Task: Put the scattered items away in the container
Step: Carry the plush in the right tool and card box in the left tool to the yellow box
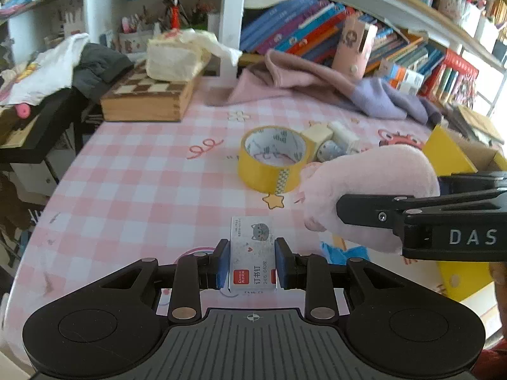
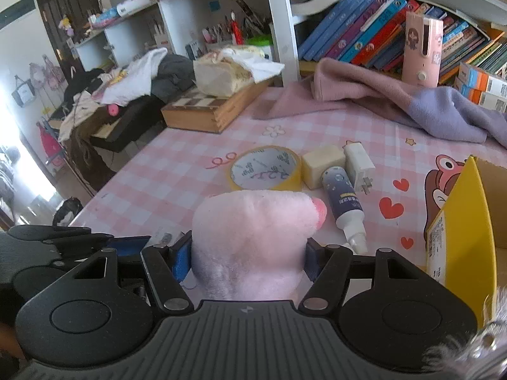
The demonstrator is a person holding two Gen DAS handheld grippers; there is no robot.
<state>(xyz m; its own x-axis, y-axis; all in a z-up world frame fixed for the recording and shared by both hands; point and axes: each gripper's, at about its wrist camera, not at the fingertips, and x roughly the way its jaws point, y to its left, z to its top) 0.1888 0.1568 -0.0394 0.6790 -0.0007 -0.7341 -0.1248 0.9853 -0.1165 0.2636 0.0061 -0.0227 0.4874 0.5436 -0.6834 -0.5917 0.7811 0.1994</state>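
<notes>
Your left gripper point(image 1: 252, 262) pinches a small box of staples point(image 1: 252, 253) across its narrow width, the blue pads point(image 1: 223, 264) flat against its two long sides. That grip suits a stiff printed-card box: the flat faces give the pads something square to bear on, and it looks lifted just clear of the worktop point(image 1: 142, 174).

Your right gripper point(image 2: 248, 259) squeezes a pink plush toy point(image 2: 253, 231) around its middle, its jaws about half spread because the soft, fuzzy body bulges and gives between them. In the left wrist view that toy hangs just right of and ahead of the left gripper.

The yellow cardboard box point(image 2: 465, 221), probably the container, stands open to the right of the right gripper, near enough for a short carry.

Ahead of both grippers on the pink checked cloth lie a glossy yellow tape roll point(image 1: 269, 158), a cream block point(image 2: 321, 164), a white plug adapter point(image 2: 359, 166) and a slim dark tube with a white cap point(image 2: 343, 204), set close together.
</notes>
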